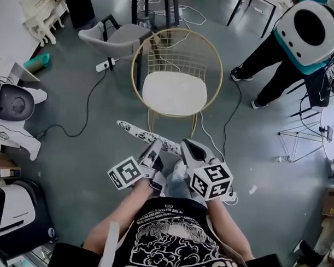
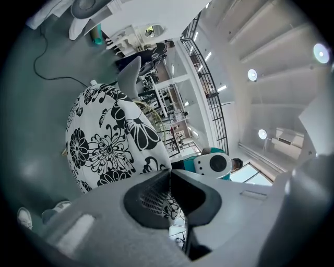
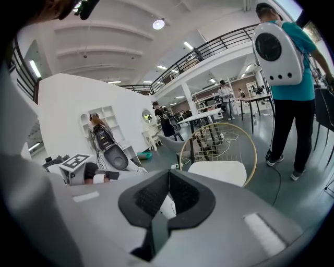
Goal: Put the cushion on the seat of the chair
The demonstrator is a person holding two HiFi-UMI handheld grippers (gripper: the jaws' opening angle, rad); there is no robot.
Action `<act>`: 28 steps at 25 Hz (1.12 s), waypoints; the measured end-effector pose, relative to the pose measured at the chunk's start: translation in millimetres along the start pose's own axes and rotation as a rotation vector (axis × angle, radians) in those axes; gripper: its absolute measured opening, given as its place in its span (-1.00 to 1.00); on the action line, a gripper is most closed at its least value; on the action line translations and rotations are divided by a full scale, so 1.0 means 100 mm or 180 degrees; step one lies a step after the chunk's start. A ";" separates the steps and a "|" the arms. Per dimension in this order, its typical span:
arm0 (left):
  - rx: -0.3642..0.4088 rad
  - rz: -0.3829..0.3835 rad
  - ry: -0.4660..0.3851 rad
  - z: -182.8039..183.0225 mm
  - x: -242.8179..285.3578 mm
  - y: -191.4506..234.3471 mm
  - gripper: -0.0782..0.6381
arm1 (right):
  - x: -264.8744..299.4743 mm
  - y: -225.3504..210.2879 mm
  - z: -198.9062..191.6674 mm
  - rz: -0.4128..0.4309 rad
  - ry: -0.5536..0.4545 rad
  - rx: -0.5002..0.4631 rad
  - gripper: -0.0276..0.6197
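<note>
Grey floor [image 1: 74, 144], cushion not yet seated.
Your left gripper's [image 1: 154, 151] jaws pinch the floral cushion [image 1: 141, 134] edge-on; your right gripper's [image 1: 186, 147] jaws sit closed at its corner. Carry it forward, then lay it flat over the wire chair's [image 1: 178, 58] white seat [image 1: 174, 93].
</note>
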State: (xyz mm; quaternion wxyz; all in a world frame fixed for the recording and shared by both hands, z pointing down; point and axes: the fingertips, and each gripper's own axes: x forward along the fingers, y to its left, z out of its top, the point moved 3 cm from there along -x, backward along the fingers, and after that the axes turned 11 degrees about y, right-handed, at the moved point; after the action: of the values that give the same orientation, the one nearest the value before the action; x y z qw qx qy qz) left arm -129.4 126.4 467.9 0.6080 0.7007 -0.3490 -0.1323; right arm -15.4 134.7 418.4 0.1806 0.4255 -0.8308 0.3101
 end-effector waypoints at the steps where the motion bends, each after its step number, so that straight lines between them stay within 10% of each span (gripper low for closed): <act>1: -0.0004 0.0021 0.0007 0.02 0.05 0.01 -0.74 | 0.02 -0.05 0.03 0.0006 0.0009 0.0005 -0.95; 28: 0.0200 0.0403 -0.0149 0.46 1.14 -0.09 -0.74 | 0.20 -1.21 0.70 0.0296 -0.0126 0.0088 -0.95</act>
State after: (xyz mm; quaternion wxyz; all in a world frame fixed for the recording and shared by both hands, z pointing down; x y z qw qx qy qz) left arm -72.1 17.7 476.6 0.5845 0.6927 -0.4108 -0.0989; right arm 69.9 21.4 421.5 0.1436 0.3949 -0.8487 0.3211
